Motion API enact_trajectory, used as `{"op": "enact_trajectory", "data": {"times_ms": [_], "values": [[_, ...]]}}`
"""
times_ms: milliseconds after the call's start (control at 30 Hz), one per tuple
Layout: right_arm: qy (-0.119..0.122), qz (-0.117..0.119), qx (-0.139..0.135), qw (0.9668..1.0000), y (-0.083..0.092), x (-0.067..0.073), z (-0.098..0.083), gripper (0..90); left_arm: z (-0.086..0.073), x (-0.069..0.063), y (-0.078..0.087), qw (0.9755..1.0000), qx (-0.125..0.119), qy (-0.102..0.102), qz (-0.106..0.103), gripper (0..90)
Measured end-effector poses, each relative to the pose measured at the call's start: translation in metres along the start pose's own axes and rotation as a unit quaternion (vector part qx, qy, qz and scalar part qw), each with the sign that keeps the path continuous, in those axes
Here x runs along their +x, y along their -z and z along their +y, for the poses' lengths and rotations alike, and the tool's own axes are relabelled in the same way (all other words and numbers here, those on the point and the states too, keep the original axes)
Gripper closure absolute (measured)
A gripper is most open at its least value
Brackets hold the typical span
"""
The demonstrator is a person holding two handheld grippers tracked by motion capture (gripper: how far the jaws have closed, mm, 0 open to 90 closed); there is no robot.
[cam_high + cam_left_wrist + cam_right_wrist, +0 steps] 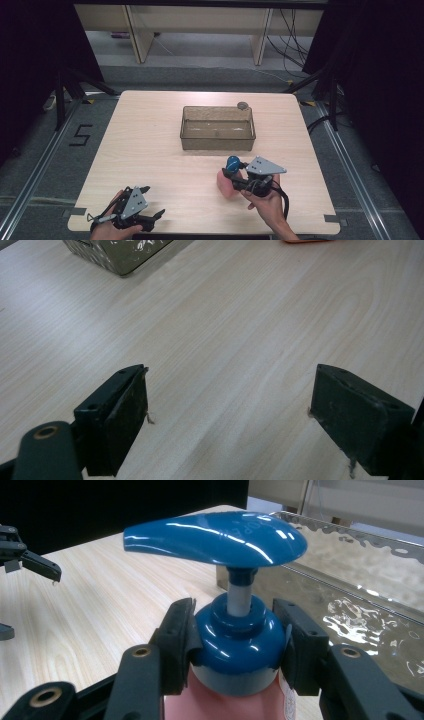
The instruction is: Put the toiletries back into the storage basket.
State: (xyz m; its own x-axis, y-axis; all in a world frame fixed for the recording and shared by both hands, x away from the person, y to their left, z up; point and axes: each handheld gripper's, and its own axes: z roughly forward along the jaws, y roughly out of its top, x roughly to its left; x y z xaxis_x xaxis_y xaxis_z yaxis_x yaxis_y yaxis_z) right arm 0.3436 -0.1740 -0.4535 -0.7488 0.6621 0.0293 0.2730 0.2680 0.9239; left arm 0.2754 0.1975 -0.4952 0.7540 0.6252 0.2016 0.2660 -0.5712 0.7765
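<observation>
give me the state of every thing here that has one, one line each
pump bottle: upright, pump head up, gripped at its blue collar
clear bin: open-topped, looks empty
left gripper: open, holding nothing, low over the table
right gripper: shut on the pump bottle

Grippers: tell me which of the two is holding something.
The right gripper. Its jaws clamp the blue collar of the pink pump bottle. The left gripper is open, with bare table between its jaws.

L claw (230,405) wide apart over table (240,325).
</observation>
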Motion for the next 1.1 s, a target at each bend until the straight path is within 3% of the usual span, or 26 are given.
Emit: {"op": "enact_trajectory", "data": {"times_ms": [67,200,233,267,333,400,433,533,567,667,733,800,900,967,1067,1100], "values": [[-0.011,-0.006,0.003,0.9999,0.001,0.001,0.0,53.8,0.001,0.0,0.0,1.0,-0.002,-0.001,0.001,14.8],[-0.002,-0.011,-0.008,0.9999,0.0,-0.002,0.002,53.8,0.0,0.0,0.0,1.0,0.0,0.0,-0.001,14.9],[-0.013,-0.008,-0.003,0.9999,0.001,-0.001,0.003,53.8,0.0,0.001,0.0,1.0,0.0,-0.001,-0.002,14.8],[-0.004,-0.011,-0.005,0.9999,0.002,-0.003,0.004,53.8,0.0,0.001,0.0,1.0,-0.002,-0.003,0.005,14.9],[-0.011,-0.002,-0.007,0.9999,0.001,-0.003,0.005,53.8,0.0,0.001,0.0,1.0,0.002,-0.005,0.005,14.9],[0.001,-0.013,-0.008,0.9999,0.003,-0.005,0.008,53.8,0.0,0.001,0.0,1.0,-0.003,0.0,0.005,14.9],[-0.01,-0.005,-0.011,0.9999,0.002,-0.004,0.009,53.8,0.0,0.001,-0.001,1.0,-0.005,-0.001,0.006,14.8],[-0.008,-0.004,-0.012,0.9999,0.002,-0.008,0.012,53.8,0.0,0.001,0.0,1.0,-0.002,0.001,0.006,14.8],[-0.019,-0.007,-0.012,0.9997,0.002,-0.008,0.013,53.8,0.0,0.001,0.0,0.9999,0.001,-0.004,0.01,14.9],[0.001,-0.018,-0.009,0.9998,0.003,-0.013,0.017,53.8,0.0,0.002,0.0,1.0,0.001,-0.003,0.008,14.9],[-0.015,-0.019,-0.013,0.9996,0.004,-0.014,0.02,53.9,0.0,0.002,0.001,1.0,-0.003,0.003,0.004,14.9],[0.003,-0.031,-0.019,0.9993,0.005,-0.019,0.024,53.8,0.0,0.002,0.001,1.0,-0.003,0.004,0.003,14.8],[0.002,-0.029,-0.019,0.9994,0.005,-0.023,0.029,53.9,-0.001,0.003,0.001,1.0,0.002,-0.002,0.006,14.9],[-0.012,-0.03,-0.018,0.9993,0.005,-0.024,0.032,53.9,-0.001,0.002,0.0,1.0,-0.002,0.003,0.007,14.9],[-0.011,-0.028,-0.025,0.9992,0.005,-0.029,0.038,53.8,-0.001,0.002,0.0,1.0,0.0,0.002,0.005,14.8],[0.004,-0.041,-0.027,0.9988,0.006,-0.031,0.041,53.8,-0.001,0.002,0.0,1.0,-0.001,0.004,0.006,14.9]]}}
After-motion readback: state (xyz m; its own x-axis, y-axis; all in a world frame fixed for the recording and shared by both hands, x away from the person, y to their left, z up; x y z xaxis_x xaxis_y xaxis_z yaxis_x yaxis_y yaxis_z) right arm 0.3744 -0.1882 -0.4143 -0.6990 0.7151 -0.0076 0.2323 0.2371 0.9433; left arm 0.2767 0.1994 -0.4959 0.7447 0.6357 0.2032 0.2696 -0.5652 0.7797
